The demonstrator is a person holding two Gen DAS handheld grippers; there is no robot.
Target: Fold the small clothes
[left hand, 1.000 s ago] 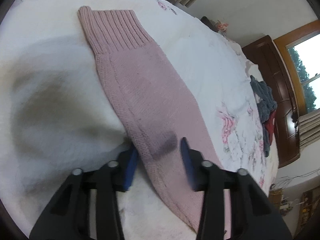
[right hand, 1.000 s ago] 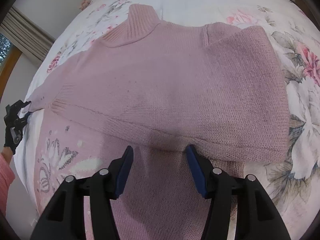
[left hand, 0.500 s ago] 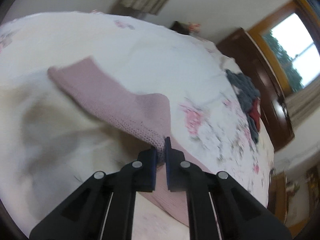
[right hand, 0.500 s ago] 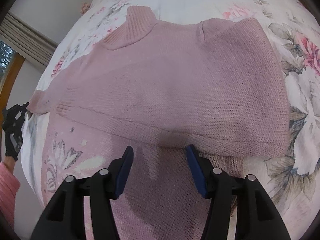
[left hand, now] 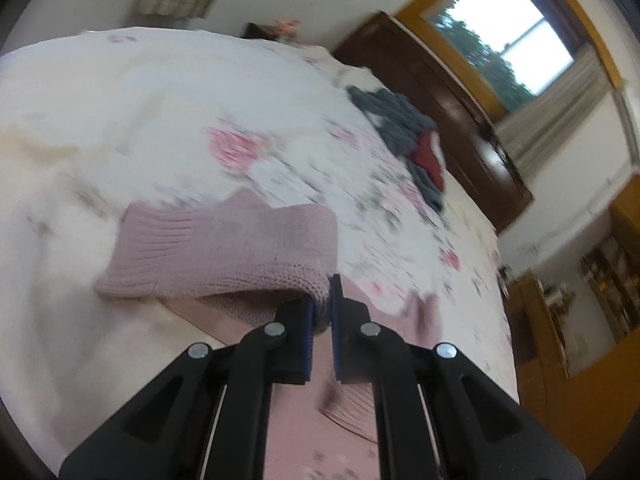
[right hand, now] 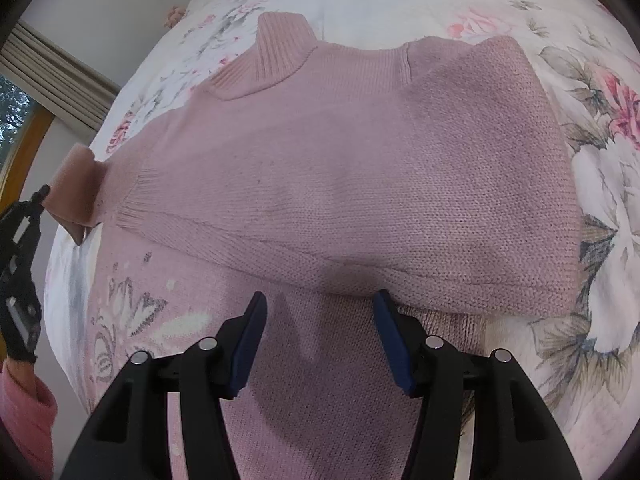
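Two grippers, one pink sweater [right hand: 340,184], one bed [right hand: 500,4].

On the far left of the right wrist view – the left gripper [right hand: 20,248], black, just beside a lifted pink sleeve [right hand: 78,184]. Below it, one pink cuff on the person's arm [right hand: 26,420].

From the left wrist view: left gripper [left hand: 321,316] pinched tight on that sleeve [left hand: 224,248], held up off the bed [left hand: 120,100]. Sleeve draped to the left, ribbed end hanging free. Further right on the flowered cover, one pile of clothes [left hand: 404,128], grey with a bit of red, well apart from the sweater. Behind it, one dark wooden headboard [left hand: 448,100] and one bright window [left hand: 500,36].

In the middle of the right wrist view – sweater spread flat on the bed, collar [right hand: 276,52] pointing away. Other sleeve [right hand: 500,184] already folded across the body, on the right.

Low in the middle: right gripper [right hand: 320,328], two blue pads [right hand: 390,336] wide apart, nothing between them, hovering just over the sweater's lower part.
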